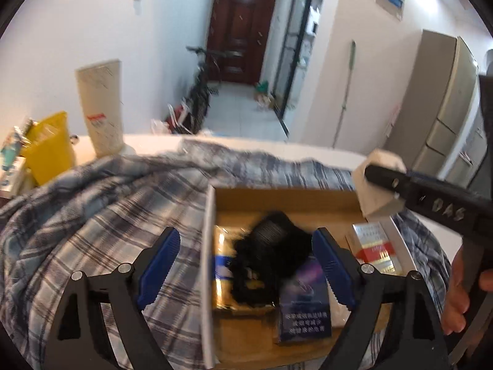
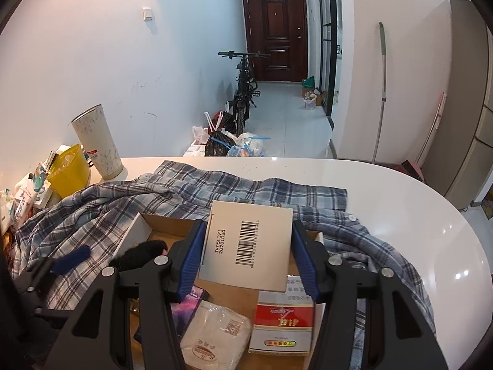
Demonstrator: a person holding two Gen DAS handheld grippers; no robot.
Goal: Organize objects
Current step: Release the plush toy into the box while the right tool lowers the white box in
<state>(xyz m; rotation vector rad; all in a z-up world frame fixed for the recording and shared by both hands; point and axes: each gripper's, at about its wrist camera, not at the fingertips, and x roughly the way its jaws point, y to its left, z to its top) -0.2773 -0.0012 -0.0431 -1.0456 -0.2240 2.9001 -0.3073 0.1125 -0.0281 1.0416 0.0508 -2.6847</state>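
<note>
An open cardboard box [image 1: 286, 199] [image 2: 141, 225] sits on a plaid shirt [image 1: 101, 203] [image 2: 101, 203] on a white table [image 2: 400, 203]. Inside lie a black glove [image 1: 271, 256] [image 2: 138, 254], a blue packet [image 1: 303, 311], a gold packet [image 1: 222, 277], a red-and-white carton [image 1: 376, 248] [image 2: 283, 320] and a tissue pack [image 2: 215, 336]. My left gripper [image 1: 246, 268] is open above the box's left wall and the glove. My right gripper [image 2: 246, 256] is shut on a white barcoded box [image 2: 246, 246] [image 1: 377, 185] held over the cardboard box.
A tall white tumbler [image 1: 100, 108] [image 2: 97, 141], a yellow tub [image 1: 49, 148] [image 2: 69, 169] and small packets [image 2: 24, 200] stand at the table's left. Beyond the table are a bicycle [image 2: 243, 92], bags [image 2: 231, 145], a door and a grey cabinet [image 1: 443, 108].
</note>
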